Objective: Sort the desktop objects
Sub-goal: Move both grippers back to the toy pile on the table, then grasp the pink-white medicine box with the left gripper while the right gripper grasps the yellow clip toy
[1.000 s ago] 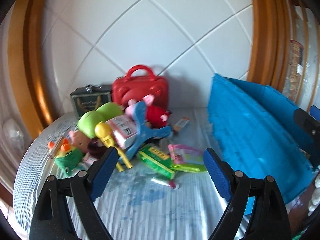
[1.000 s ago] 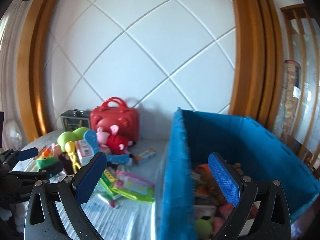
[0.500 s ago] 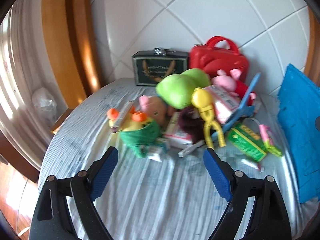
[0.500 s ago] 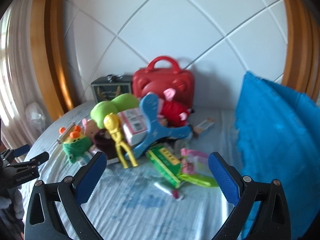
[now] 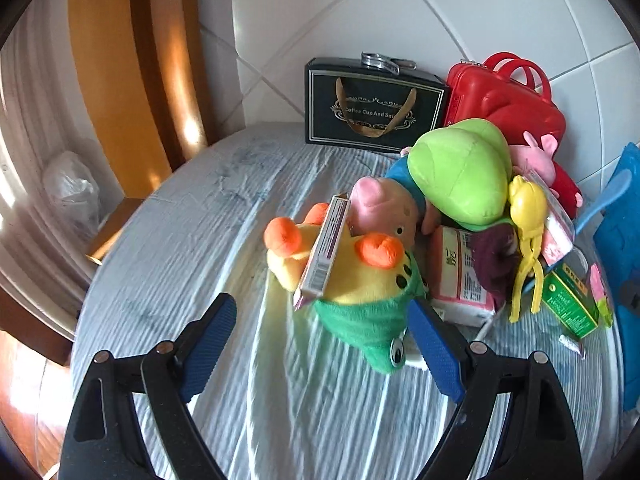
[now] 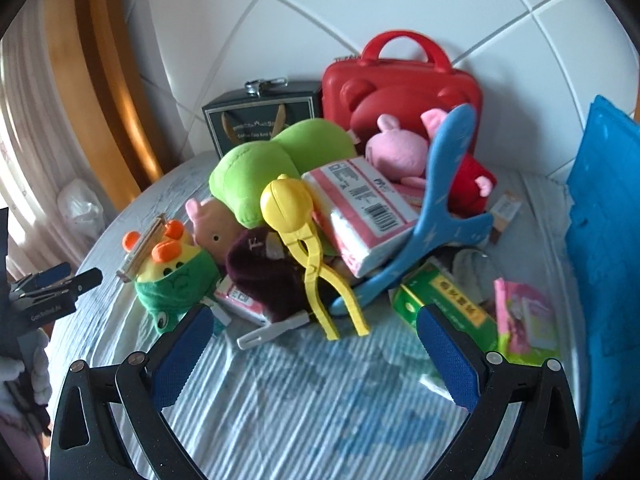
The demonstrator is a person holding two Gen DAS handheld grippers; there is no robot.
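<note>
Most of the sorting looks undone. The blue bin [image 6: 608,240] stands at the right of the table [image 5: 200,208], and the heap is beside it: red case [image 6: 400,84], green plush [image 6: 272,160], tissue pack [image 6: 360,208], yellow clip toy [image 6: 304,240]. Left gripper [image 5: 324,340] is spread wide, empty, right before the duck plush [image 5: 360,280]; right gripper [image 6: 316,352] is likewise spread and empty, near the heap.

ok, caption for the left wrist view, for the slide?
Open left hand-held gripper approaches a green-and-yellow plush toy at the near edge of a toy pile.
</note>
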